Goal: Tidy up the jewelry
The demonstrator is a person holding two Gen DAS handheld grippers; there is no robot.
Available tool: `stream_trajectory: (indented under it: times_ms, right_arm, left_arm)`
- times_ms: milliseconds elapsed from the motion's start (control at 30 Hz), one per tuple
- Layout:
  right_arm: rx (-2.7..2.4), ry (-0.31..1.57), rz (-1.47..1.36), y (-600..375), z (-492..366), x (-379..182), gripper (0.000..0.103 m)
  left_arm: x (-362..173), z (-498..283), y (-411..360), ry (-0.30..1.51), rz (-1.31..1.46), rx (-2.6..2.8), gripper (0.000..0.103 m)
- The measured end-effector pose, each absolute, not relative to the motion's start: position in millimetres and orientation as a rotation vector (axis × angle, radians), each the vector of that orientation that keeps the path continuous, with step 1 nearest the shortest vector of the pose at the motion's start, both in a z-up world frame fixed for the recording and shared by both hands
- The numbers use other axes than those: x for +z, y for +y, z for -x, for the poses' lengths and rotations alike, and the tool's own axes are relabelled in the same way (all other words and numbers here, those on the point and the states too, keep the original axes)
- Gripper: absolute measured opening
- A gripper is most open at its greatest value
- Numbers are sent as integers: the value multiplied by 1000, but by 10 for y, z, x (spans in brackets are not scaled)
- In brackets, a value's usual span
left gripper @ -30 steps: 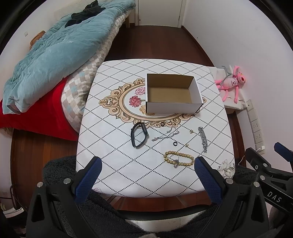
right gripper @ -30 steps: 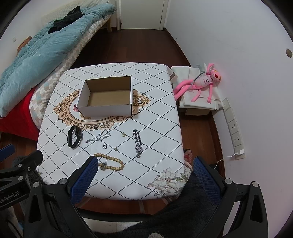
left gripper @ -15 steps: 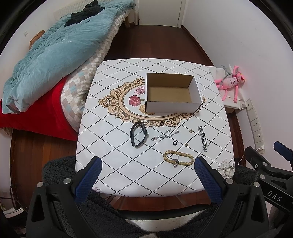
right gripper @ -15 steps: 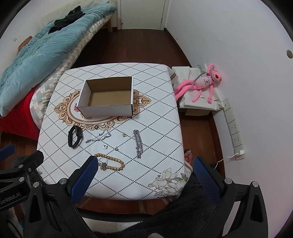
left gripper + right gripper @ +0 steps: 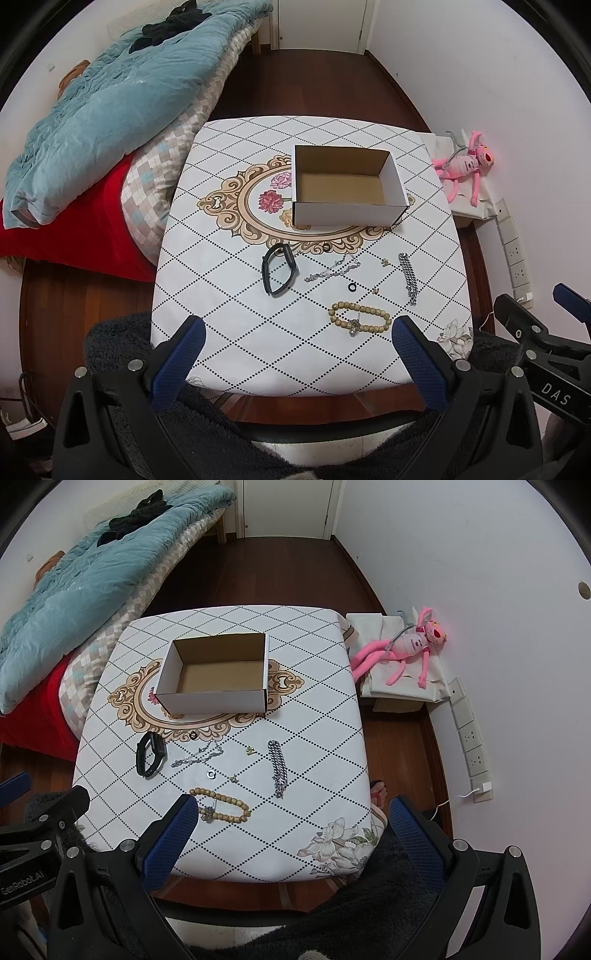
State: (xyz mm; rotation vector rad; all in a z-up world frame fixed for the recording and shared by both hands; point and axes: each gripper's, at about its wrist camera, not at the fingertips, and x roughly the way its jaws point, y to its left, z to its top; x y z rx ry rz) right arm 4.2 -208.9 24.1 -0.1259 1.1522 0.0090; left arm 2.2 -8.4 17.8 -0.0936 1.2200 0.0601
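both grippers [image 5: 297, 334] [image 5: 291, 814] wide apart, holding nothing.

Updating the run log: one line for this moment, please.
stage: pre-grasp | left gripper: open | right gripper: open | box: empty | jewelry: on table

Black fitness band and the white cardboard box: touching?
Apart. The left wrist view shows the black fitness band lying on the tablecloth nearer the camera than the open white cardboard box, with a strip of patterned cloth plainly between them.
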Motion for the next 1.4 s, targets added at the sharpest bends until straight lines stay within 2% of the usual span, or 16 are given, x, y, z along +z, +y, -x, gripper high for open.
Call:
stream_trajectory:
  times_ms: [1067,1233,1400]
  right_arm:
    - [-2,1143,120,-2129,-78,344,103]
    - [-50,1153,92,-2293,-275,206,103]
    - [-71,1210,68,-2429,-429,-189,101]
  left_arm:
    - [193,-61,-114,1210,90,46,103]
    - [-54,-233,-100,1196,30,90,103]
    - [-626,-435,-104,1281,13,74,102]
